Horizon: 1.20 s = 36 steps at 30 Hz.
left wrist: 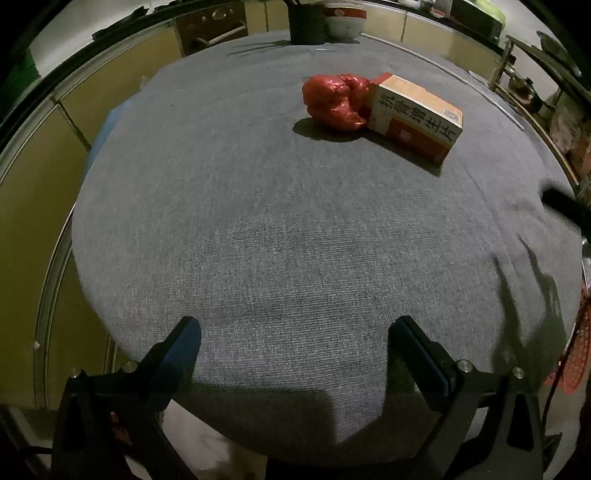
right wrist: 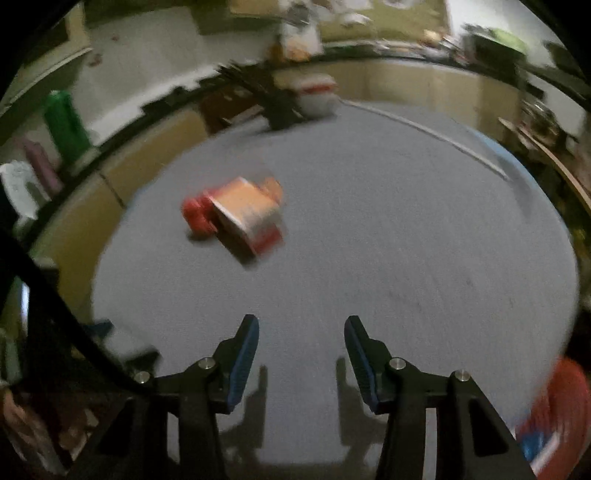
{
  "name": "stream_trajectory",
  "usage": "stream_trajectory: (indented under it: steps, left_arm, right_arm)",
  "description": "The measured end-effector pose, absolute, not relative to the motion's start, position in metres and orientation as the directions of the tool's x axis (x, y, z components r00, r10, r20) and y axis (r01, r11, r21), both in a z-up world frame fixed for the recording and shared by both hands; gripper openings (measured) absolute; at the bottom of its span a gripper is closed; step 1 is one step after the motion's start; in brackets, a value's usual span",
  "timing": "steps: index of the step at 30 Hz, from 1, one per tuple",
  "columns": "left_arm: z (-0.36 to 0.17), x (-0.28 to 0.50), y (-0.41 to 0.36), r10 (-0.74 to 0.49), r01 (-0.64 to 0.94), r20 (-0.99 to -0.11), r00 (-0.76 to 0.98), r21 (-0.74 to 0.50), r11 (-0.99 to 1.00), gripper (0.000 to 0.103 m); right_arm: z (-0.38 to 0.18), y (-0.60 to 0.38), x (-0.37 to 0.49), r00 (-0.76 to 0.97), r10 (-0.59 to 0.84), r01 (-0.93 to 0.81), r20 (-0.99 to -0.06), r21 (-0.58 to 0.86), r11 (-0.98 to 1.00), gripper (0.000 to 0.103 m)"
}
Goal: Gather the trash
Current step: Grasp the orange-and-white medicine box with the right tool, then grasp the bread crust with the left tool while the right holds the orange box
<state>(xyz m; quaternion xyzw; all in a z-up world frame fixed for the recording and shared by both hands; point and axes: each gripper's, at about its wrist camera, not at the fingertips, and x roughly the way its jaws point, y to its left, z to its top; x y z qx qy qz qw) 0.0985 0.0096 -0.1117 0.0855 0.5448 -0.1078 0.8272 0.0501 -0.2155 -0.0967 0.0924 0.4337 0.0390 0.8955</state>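
— How much trash is still on the table (left wrist: pixel 258 229)?

— I see two pieces, both untouched. A crumpled red wrapper (left wrist: pixel 335 101) and a box (left wrist: pixel 417 116) lie at about one o'clock in my left view, touching each other, the wrapper on the left side of the box. In my right view, which is blurred, the same wrapper (right wrist: pixel 195 216) and box (right wrist: pixel 245 214) sit at about eleven o'clock.

— Are your claws holding something?

— No. My left claw (left wrist: pixel 295 332) has its jaws spread very wide, with only grey cloth between them. My right claw (right wrist: pixel 301 328) is open more narrowly, and it is also empty. Both are well apart from the trash.

— Where does the trash go?

— I am not sure. There is a red thing (right wrist: pixel 565 398) at four o'clock in my right view, at the table edge. It may be a basket, but it is too blurred to say.

— So how far are you?

— I judge that these two pieces are still to do: reach, grip, carry away. If something was collected already, I cannot tell it.

— And the far end of the table?

— A dark cup (left wrist: pixel 306 22) and a bowl (left wrist: pixel 345 20) stand at twelve o'clock. I think they are not trash.
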Motion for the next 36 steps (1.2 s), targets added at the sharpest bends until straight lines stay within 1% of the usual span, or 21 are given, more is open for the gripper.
stream_trajectory:
  steps: [2, 3, 6, 7, 9, 12, 15, 18, 20, 21, 25, 29, 32, 34, 36]
  left_arm:
    - [-0.113, 0.099, 0.01, -0.083, 0.265, -0.919, 0.386, 0.024, 0.964, 0.103]
    - [-0.113, 0.098, 0.009, -0.082, 0.263, -0.919, 0.386, 0.024, 0.965, 0.103]
    - [-0.113, 0.097, 0.008, -0.073, 0.247, -0.921, 0.383, 0.026, 0.969, 0.103]
    - [-0.113, 0.097, 0.007, -0.07, 0.242, -0.921, 0.383, 0.027, 0.97, 0.103]
    - [-0.112, 0.095, 0.008, -0.068, 0.238, -0.921, 0.382, 0.027, 0.971, 0.103]
    - [-0.111, 0.095, 0.007, -0.067, 0.235, -0.922, 0.382, 0.026, 0.972, 0.103]
    - [-0.111, 0.095, 0.006, -0.067, 0.234, -0.923, 0.378, 0.026, 0.972, 0.103]
    - [-0.11, 0.095, 0.005, -0.066, 0.235, -0.925, 0.375, 0.025, 0.972, 0.103]
    - [-0.11, 0.095, 0.004, -0.066, 0.234, -0.924, 0.376, 0.025, 0.972, 0.103]
    - [-0.111, 0.095, 0.004, -0.066, 0.233, -0.924, 0.378, 0.026, 0.972, 0.103]
    - [-0.11, 0.102, 0.003, -0.066, 0.235, -0.927, 0.368, 0.024, 0.972, 0.103]
    - [-0.105, 0.111, -0.003, -0.07, 0.24, -0.93, 0.361, 0.021, 0.97, 0.103]
    - [-0.093, 0.121, -0.013, -0.098, 0.251, -0.917, 0.386, 0.003, 0.968, 0.103]
    - [-0.077, 0.133, -0.03, -0.132, 0.288, -0.901, 0.414, -0.007, 0.958, 0.103]
    - [-0.059, 0.148, -0.05, -0.151, 0.334, -0.877, 0.457, 0.011, 0.942, 0.103]
  right_arm:
    - [-0.093, -0.211, 0.07, 0.635, 0.185, -0.037, -0.75, 0.21, 0.977, 0.053]
    - [-0.094, -0.207, 0.083, 0.629, 0.211, -0.069, -0.748, 0.217, 0.974, 0.055]
    - [-0.101, -0.196, 0.111, 0.601, 0.235, -0.124, -0.764, 0.201, 0.972, 0.056]
    - [-0.103, -0.193, 0.121, 0.606, 0.236, -0.14, -0.76, 0.19, 0.972, 0.063]
    - [-0.103, -0.192, 0.139, 0.615, 0.233, -0.155, -0.754, 0.174, 0.972, 0.069]
    - [-0.107, -0.188, 0.165, 0.614, 0.268, -0.186, -0.743, 0.194, 0.963, 0.069]
    - [-0.113, -0.184, 0.183, 0.576, 0.308, -0.225, -0.757, 0.216, 0.95, 0.069]
    - [-0.126, -0.175, 0.199, 0.541, 0.305, -0.25, -0.784, 0.197, 0.948, 0.069]
    - [-0.132, -0.177, 0.2, 0.534, 0.306, -0.241, -0.788, 0.206, 0.949, 0.068]
    - [-0.134, -0.18, 0.199, 0.532, 0.31, -0.237, -0.788, 0.213, 0.948, 0.065]
    - [-0.134, -0.193, 0.185, 0.576, 0.314, -0.193, -0.755, 0.248, 0.949, 0.061]
    - [-0.129, -0.224, 0.16, 0.622, 0.312, -0.116, -0.718, 0.309, 0.944, 0.059]
    - [-0.125, -0.251, 0.137, 0.65, 0.291, -0.047, -0.702, 0.345, 0.937, 0.059]
    - [-0.12, -0.269, 0.119, 0.668, 0.266, 0.0, -0.695, 0.358, 0.934, 0.059]
    - [-0.115, -0.284, 0.104, 0.683, 0.247, 0.033, -0.687, 0.367, 0.929, 0.059]
